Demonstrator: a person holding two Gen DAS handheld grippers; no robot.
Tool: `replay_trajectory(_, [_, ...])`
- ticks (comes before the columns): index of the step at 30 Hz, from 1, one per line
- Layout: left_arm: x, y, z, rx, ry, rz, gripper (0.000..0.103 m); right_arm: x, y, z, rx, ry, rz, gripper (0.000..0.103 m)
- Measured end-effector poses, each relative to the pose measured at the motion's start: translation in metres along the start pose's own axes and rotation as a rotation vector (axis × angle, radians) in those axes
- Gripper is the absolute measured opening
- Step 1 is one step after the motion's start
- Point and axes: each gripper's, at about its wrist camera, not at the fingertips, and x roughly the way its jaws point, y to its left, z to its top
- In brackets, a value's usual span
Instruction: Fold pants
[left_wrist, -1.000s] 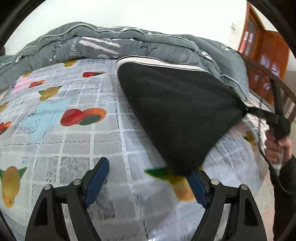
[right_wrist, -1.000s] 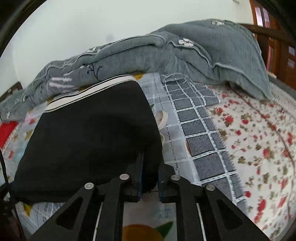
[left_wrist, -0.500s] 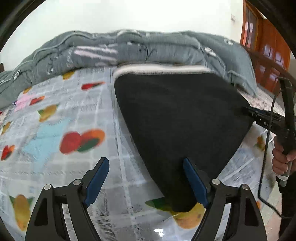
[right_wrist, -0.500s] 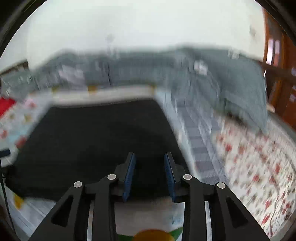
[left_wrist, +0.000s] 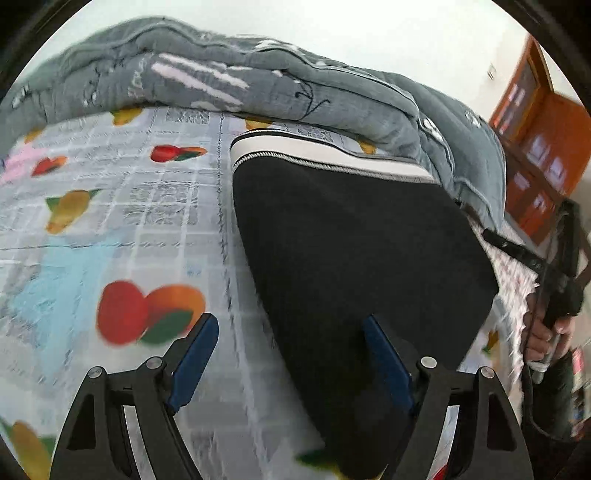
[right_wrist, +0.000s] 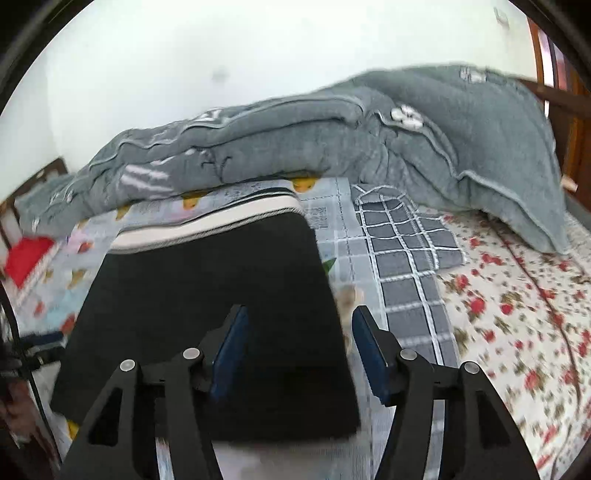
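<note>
Right gripper has just been opening its fingers, nothing pinched between them now; the folded black pants lie flat on the bed just beyond its tips. Left gripper fingers are spread wide too, empty. I'd grab the near corners evenly so the next fold stays square.

A rumpled grey quilt lies along the far side of the fruit-print cover; a grey checked cloth and floral sheet lie right.
</note>
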Motion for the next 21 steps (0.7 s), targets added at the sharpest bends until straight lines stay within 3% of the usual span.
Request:
replay_trajectory(4, [0.031,0.016,0.015,-0.092,0.053,-0.071,0.071,0.040,-0.008,0.024,0.029,0.074,0.017,0.058])
replay_trajectory(6, [0.049,0.023,0.020,-0.145,0.093,-0.142,0.057,0.065,-0.009,0.029,0.037,0.136,0.032,0.057])
replay_trajectory(8, [0.059,0.026,0.023,-0.179,0.099,-0.183,0.051,0.077,-0.012,0.028,0.052,0.148,0.060,0.057])
replay_trajectory(12, [0.070,0.026,0.029,-0.222,0.096,-0.180,0.034,0.089,-0.012,0.028,0.053,0.169,0.077,0.054])
replay_trajectory(13, [0.069,0.025,0.030,-0.219,0.096,-0.176,0.032,0.089,-0.010,0.028,0.045,0.168,0.074,0.051])
replay_trajectory(15, [0.061,0.023,0.035,-0.207,0.081,-0.175,0.017,0.085,-0.007,0.028,0.042,0.171,0.075,0.045])
replay_trajectory(19, [0.035,0.037,0.040,-0.213,0.058,-0.215,0.013,0.065,-0.001,0.032,0.087,0.180,0.036,0.020])
replay_trajectory(21, [0.012,0.057,0.039,-0.220,0.023,-0.222,0.013,0.049,0.010,0.029,0.113,0.177,0.070,0.015])
